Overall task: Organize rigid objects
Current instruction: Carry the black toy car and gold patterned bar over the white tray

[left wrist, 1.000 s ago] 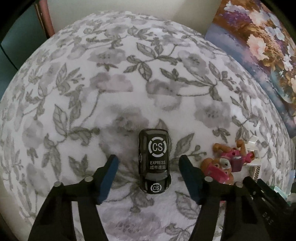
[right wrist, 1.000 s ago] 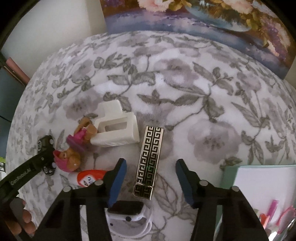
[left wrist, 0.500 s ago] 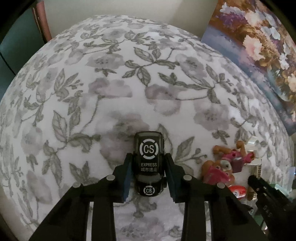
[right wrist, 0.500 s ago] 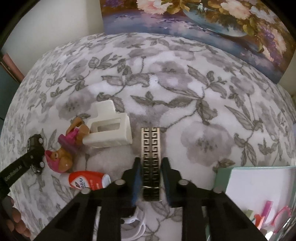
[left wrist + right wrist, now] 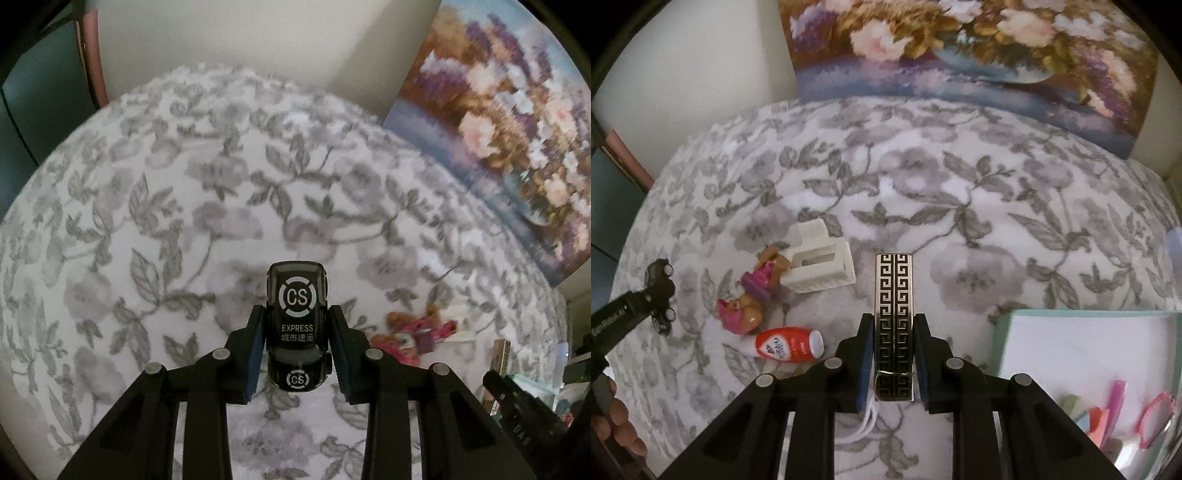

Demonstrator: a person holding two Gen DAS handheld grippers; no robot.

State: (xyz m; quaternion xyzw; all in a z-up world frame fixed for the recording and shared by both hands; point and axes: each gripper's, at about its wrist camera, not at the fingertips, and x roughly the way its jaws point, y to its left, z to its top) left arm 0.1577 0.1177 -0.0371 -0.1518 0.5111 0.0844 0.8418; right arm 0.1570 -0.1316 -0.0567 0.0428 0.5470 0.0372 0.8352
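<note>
Grip, left: left hand-held gripper [image 5: 297, 345] is clamped on the black toy car [image 5: 297, 325], pads pressed to both its sides, roof marked "CS EXPRESS" facing the camera.
Grip, right: right hand-held gripper [image 5: 894, 360] is clamped on the patterned bar [image 5: 894, 325], a long black-and-silver piece with a Greek-key design, held by its near end.
Left view only: the car's roof lettering, and the far rim of the surface with a dark door and reddish frame beyond.
Right view only: white plastic holder [image 5: 820, 264], pink doll figure [image 5: 748, 301] just beside it, red-and-white bottle [image 5: 790, 343] lying on its side near the doll, and a mint-rimmed tray [image 5: 1001, 332] at lower right with small pink and green items inside; a person's fingers [image 5: 618, 424] at the lower left edge; the car seen from the side in the other gripper.
Surface: plush floral blanket [image 5: 221, 221], white with grey leaves and mauve blooms; what lies under it cannot be told.
Room: flower painting [image 5: 979, 48] leaning against a pale wall behind the blanket.
</note>
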